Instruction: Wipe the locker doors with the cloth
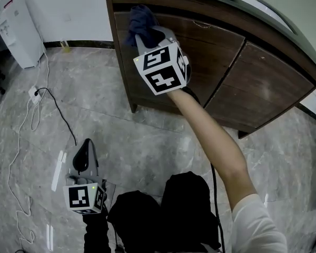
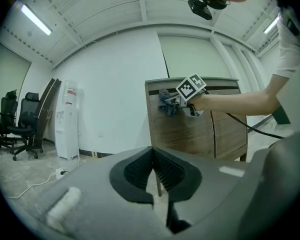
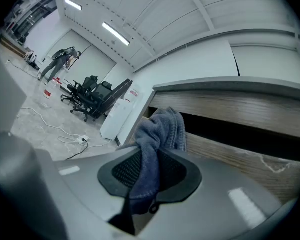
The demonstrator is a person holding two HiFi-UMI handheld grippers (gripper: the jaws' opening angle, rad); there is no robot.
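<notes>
Nearest to you, at the lower left of the head view, your left tool (image 1: 86,146) hung low over the grey marble floor (image 1: 147,136), beside your dark trouser legs (image 1: 163,215). Its own view showed its jaws together, with nothing between them. It pointed toward the locker from well back.

Your right arm (image 1: 210,136) reached up through the middle of the frame to your right tool (image 1: 146,35). That tool's jaws were clamped on the dark blue cloth (image 3: 162,126), which ran down between the pads and bunched up beyond the tips.

The cloth sat at the upper left corner of the locker (image 1: 263,83) front. It lay right at the top edge of the left locker door (image 1: 216,51), just under the dark gap below the locker's grey top. Whether it pressed on the wood or only met it, the views did not settle. The other brown door, toward the right of the frame, had nothing on it.

Farther off, a white power strip (image 1: 34,94) and its cables lay on the floor at the left. A white water dispenser (image 2: 67,119) stood against the wall, and office chairs (image 2: 15,124) stood beyond it at the far left edge.
</notes>
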